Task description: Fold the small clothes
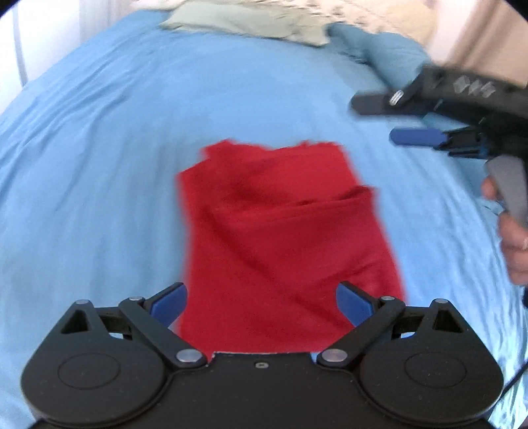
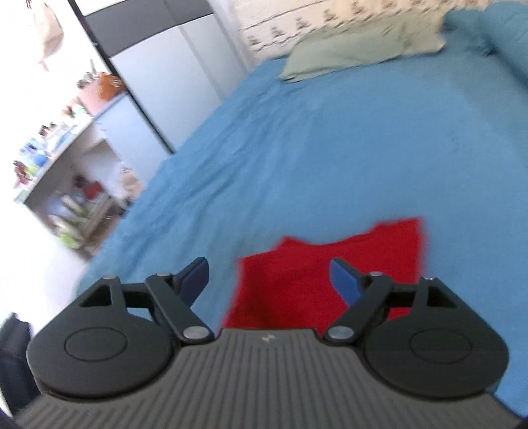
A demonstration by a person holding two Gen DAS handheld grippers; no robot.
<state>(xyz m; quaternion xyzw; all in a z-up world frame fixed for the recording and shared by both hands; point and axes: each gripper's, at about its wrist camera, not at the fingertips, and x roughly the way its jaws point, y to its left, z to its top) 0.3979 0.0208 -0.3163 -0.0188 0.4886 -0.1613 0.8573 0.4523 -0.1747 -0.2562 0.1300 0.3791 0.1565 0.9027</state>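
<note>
Both wrist cams look steeply down at bed (image 1: 99,132), sharing red cloth (image 1: 280,231).

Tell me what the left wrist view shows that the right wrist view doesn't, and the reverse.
Only the left wrist view: the right gripper seen from the side, jaws apart and empty, above the sheet right of the garment, with the hand on its grey handle; also a fold step across the garment's middle. Only the right wrist view: cluttered shelves and a grey cabinet beside the bed. Both: the red garment lying folded on the blue bedsheet, a pale green pillow at the far end, and that view's own open jaws holding nothing, as with the left gripper.
</note>
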